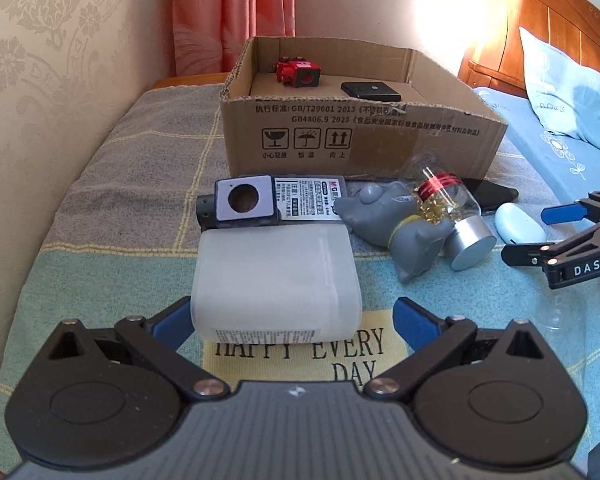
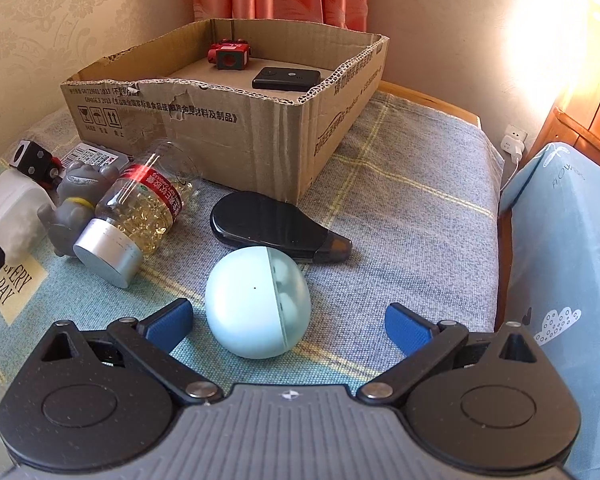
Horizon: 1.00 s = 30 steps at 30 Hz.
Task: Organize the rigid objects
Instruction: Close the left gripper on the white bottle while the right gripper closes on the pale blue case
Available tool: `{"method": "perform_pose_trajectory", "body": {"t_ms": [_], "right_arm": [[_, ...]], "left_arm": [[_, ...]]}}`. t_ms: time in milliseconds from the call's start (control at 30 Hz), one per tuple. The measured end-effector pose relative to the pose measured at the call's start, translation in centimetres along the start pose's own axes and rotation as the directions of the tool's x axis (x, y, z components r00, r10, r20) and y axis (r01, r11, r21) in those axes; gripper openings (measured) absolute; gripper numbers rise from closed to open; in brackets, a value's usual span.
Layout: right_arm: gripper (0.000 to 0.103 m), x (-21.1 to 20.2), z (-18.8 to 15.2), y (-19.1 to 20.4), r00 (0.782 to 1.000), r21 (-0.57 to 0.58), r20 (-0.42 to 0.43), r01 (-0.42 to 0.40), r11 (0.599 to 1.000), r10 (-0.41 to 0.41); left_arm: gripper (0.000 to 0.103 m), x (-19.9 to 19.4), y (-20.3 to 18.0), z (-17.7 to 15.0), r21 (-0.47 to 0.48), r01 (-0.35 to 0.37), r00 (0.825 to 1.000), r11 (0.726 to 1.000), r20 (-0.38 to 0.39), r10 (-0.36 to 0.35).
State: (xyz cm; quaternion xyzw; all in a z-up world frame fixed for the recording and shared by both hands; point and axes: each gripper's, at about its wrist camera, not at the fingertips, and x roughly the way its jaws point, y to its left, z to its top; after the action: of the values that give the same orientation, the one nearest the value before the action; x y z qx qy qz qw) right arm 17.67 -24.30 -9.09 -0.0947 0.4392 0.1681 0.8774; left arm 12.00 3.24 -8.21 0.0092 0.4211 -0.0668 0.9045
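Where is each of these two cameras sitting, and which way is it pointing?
Left wrist: rides the left gripper, looking forward over its open blue fingers at a white bottle; the right gripper shows at the edge.
Right wrist: rides the right gripper, looking over its open fingers at a pale blue case.
Shared: the cardboard box, grey cat figurine and capsule jar.
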Motion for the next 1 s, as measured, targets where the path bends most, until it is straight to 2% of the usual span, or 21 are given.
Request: {"method": "perform_pose_trajectory", "body": {"t_ms": [67,233,533,700,767,833,967,1000], "right_arm": [[0.102,0.0,0.0,0.1,1.000,-0.014,0.006,-0.012,1.000,0.012],[0.090,-0.3,0.2,0.7,0.998,-0.086,0.017,-0.054,0.995,0.055],[0.080,-0.2,0.8,1.0,0.994,-0.173,0.012,-0.104,0.979,0.108],[0.071,-0.4,0.9,1.3,0.993,-0.182,0.004,-0.114,0.977,0.116],[0.065,-0.5,0.8,1.4,0.993,-0.175,0.005,-0.118,0.977,0.121],[0.058,-0.6,0.9,1.4,0.993,-0.170,0.005,-0.115,0.979,0.118],[0.058,-0.7,0.8,1.6,0.994,-0.175,0.003,-0.104,0.979,0.106],[0.058,-0.7,0.9,1.6,0.995,-0.174,0.000,-0.103,0.979,0.104]], "left_arm": [[0.102,0.6,0.0,0.0,-0.001,-0.004,1.000,1.000,-0.008,0.004],[0.102,1.9,0.5,0.0,-0.025,0.005,0.999,1.000,-0.038,-0.006],[0.100,2.1,0.6,0.2,-0.003,0.008,1.000,1.000,-0.025,-0.008],[0.100,1.5,0.3,0.7,0.018,0.021,1.000,1.000,-0.003,-0.021],[0.100,1.5,0.2,0.9,0.024,0.018,1.000,1.000,0.002,-0.018],[0.097,1.5,0.3,0.9,0.022,0.011,1.000,1.000,0.005,-0.012],[0.084,1.6,0.7,1.1,0.011,-0.007,1.000,1.000,0.002,0.007],[0.084,1.6,0.8,1.1,0.007,-0.005,1.000,1.000,0.002,0.005]]}}
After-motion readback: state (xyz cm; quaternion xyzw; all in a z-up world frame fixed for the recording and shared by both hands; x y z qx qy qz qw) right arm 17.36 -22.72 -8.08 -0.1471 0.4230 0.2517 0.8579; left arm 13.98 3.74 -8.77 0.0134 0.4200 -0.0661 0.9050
